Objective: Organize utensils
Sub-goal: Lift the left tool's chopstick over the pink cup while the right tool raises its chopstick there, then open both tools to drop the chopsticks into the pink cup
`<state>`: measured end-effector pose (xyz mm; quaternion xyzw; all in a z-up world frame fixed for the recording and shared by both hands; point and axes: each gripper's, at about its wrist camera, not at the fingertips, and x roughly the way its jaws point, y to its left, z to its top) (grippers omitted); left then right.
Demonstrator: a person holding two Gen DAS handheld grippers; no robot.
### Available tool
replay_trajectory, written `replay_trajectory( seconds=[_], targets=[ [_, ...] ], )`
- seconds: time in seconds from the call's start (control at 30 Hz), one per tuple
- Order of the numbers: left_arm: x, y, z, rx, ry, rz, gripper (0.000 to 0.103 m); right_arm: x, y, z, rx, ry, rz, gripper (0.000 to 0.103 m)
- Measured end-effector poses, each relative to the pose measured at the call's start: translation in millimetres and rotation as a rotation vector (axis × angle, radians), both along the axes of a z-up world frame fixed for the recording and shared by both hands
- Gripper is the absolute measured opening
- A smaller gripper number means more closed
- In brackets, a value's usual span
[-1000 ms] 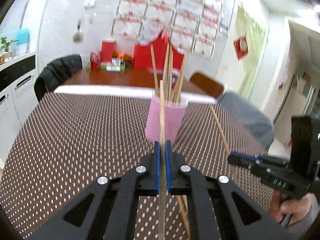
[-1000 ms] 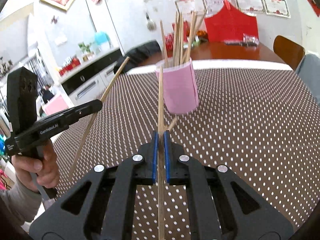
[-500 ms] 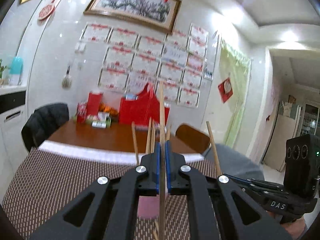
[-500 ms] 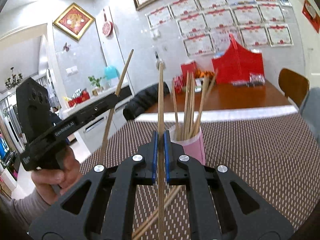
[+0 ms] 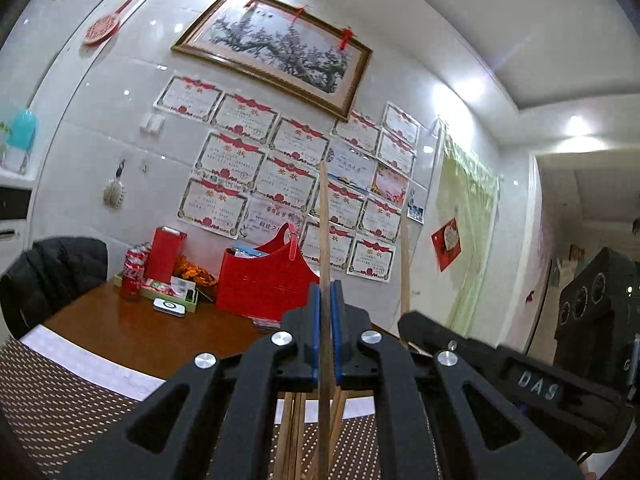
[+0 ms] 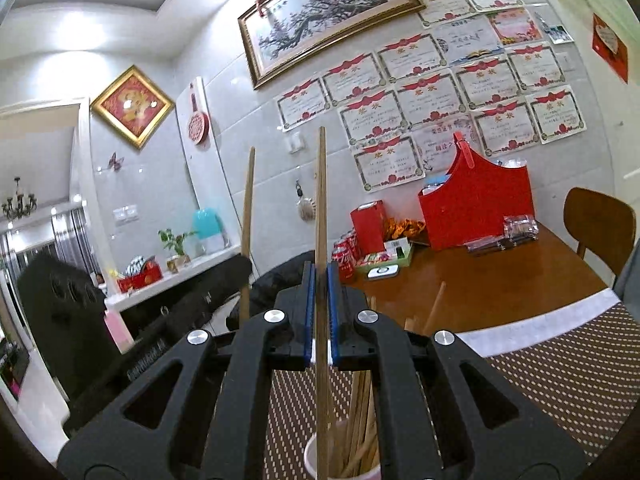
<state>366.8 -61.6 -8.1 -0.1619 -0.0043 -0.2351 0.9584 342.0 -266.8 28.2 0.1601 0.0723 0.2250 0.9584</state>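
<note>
Meanwhile, both tongs are gripping upright chopsticks: left gripper (image 5: pixel 327 334) clenching one (image 5: pixel 325 232), right gripper (image 6: pixel 320 312) another (image 6: pixel 321 200), cup (image 6: pixel 310 456) at frame bottom.

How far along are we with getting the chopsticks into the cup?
Done: several chopsticks already stand in the pink cup. In hand: the left gripper and right gripper are each shut on one upright chopstick, both above the cup. Left: lowering and releasing those two. Whether more lie on the table is out of view.
</note>
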Motion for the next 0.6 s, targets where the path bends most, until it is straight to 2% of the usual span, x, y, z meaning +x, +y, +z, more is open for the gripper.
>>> replay_trajectory(
  seconds=[0.17,0.6],
  targets=[
    [22,-3,-18,-0.015,0.013,0.009,0.005,15,-2,-6,-0.011,-0.021,-0.02,0.006],
    [39,-24,-49,0.081,0.075,0.033,0.005,33,2,-27,-0.015,0.023,-0.029,0.006]
  ],
)
